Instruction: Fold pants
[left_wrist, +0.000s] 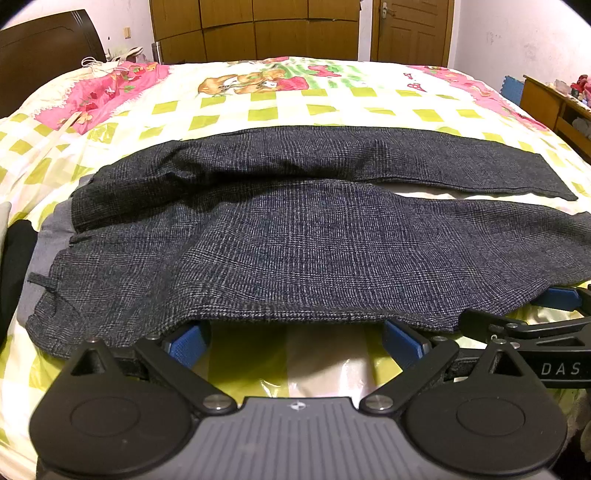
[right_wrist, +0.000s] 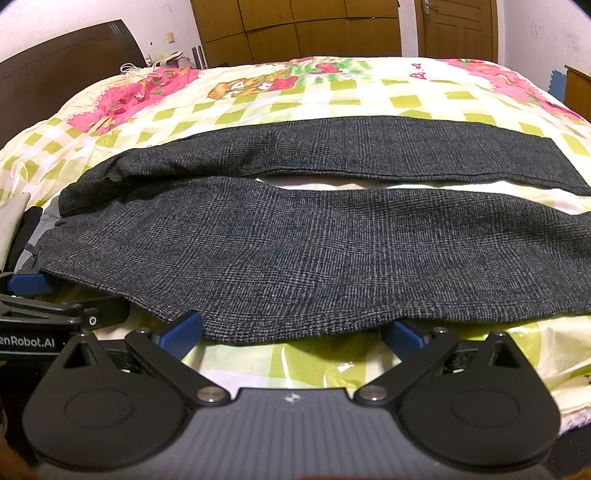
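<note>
Your left gripper (left_wrist: 295, 341) and right gripper (right_wrist: 291, 334) both stand wide open, holding nothing, blue fingertips (left_wrist: 186, 345) tucked just under the near hem of the plaid trousers (left_wrist: 314, 240); that placement suits pinching the near leg, I judge; the 2 legs lie spread flat across the checked quilt (left_wrist: 258, 107), waistband to your left.
</note>
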